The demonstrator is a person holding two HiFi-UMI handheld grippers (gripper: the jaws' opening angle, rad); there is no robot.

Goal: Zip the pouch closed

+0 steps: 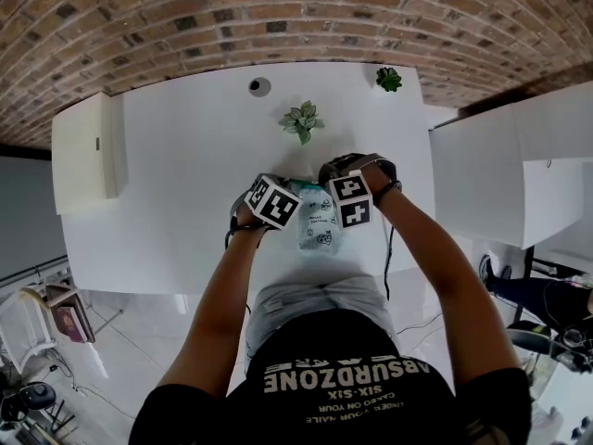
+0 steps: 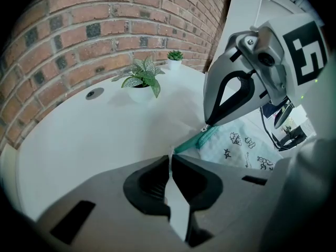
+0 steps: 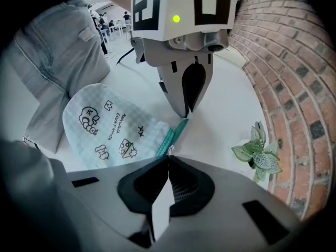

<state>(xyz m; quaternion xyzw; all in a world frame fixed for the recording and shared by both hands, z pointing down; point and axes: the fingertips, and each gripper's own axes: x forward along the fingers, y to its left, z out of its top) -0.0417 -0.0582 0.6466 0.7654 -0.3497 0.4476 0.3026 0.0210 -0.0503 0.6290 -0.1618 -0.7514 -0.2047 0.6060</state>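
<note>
The left gripper and right gripper are clamping opposite ends of the teal zip running straight between them on the pale checked fabric pouch.

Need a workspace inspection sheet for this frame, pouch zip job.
Surface: white table, matte, no spills seen.
Job's things: pouch lies flat near the table's front edge, teal zipper at its far end; zipped or not, cannot tell.
Clutter: leafy plant, small plant, grommet hole, all apart from the pouch.
Tools: left tool shut on one zipper end of the pouch; right tool shut on the other.
Cables: black cable hangs below the right wrist.
Surroundings: brick wall behind; white cabinet left, white counter right.
</note>
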